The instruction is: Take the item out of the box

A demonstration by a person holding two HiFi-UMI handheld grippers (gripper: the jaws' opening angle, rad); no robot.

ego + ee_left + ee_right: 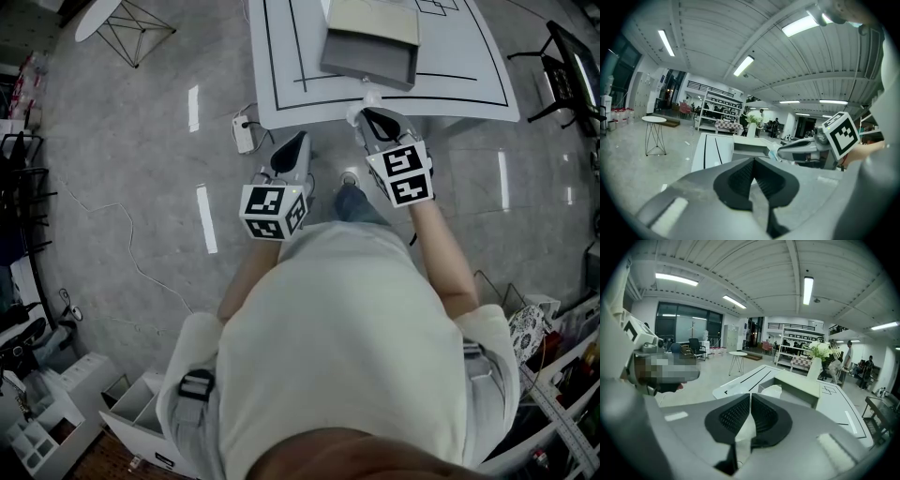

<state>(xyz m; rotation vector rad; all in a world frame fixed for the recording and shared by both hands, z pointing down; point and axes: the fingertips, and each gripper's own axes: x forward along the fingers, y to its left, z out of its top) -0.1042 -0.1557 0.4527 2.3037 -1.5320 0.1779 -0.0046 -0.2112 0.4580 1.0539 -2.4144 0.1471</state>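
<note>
While the right tool is clamped nearly shut, its dark ribbed pads pinch a thin white item. The item looks like soft, crumpled, see-through wrapping. More of it bulges out past the tips, toward the box.

Head view: the right tool points at the box. The white item hangs at its tip, outside the box, just in front of the open side and over the near edge of the surface. Whether the item touches the box rim: cannot tell.

Left tool: pads closed tip to tip, nothing between them. In the head view the left tool is held beside the right one, short of the surface's near edge and over the floor. Its own view catches the right tool side-on, with that tool's marker cube.

Box: grey, lying on its side, open face toward the person. It sits on the white surface, which carries black ruled lines.

Surroundings: round side table on wire legs, out on the floor. Vase with flowers behind the box at the surface's far end.
</note>
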